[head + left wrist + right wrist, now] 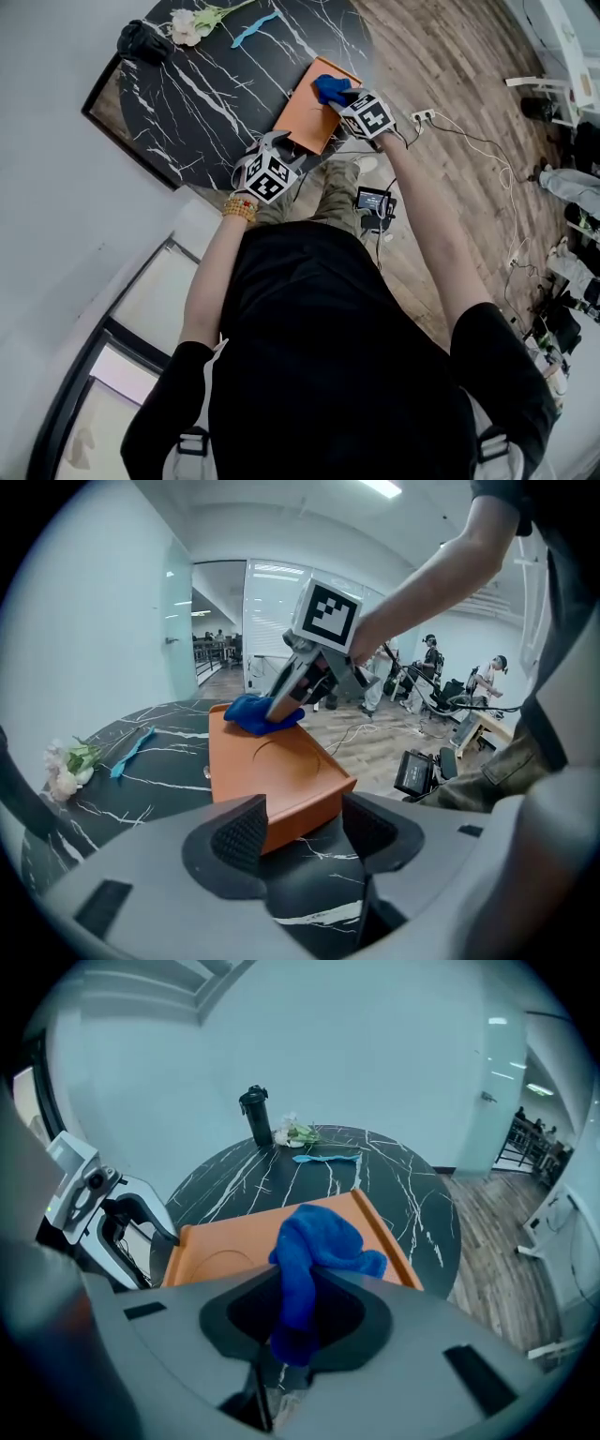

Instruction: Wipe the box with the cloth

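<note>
Clenching the blue cloth point(314, 1241), right claw point(300, 1316) holds it on the orange box point(272, 771); left claw point(305, 832) grips its corner.

Looking down on a round black table point(187, 103) veined in white, sitting on a wood-plank floor point(450, 84) beside a pale wall point(47, 187); taking in glass partitions point(267, 621) and glowing ceiling lights point(380, 487) beyond.

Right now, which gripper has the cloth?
The right gripper, jaws shut on the blue cloth; the left gripper has only the box corner between its jaws.
</note>
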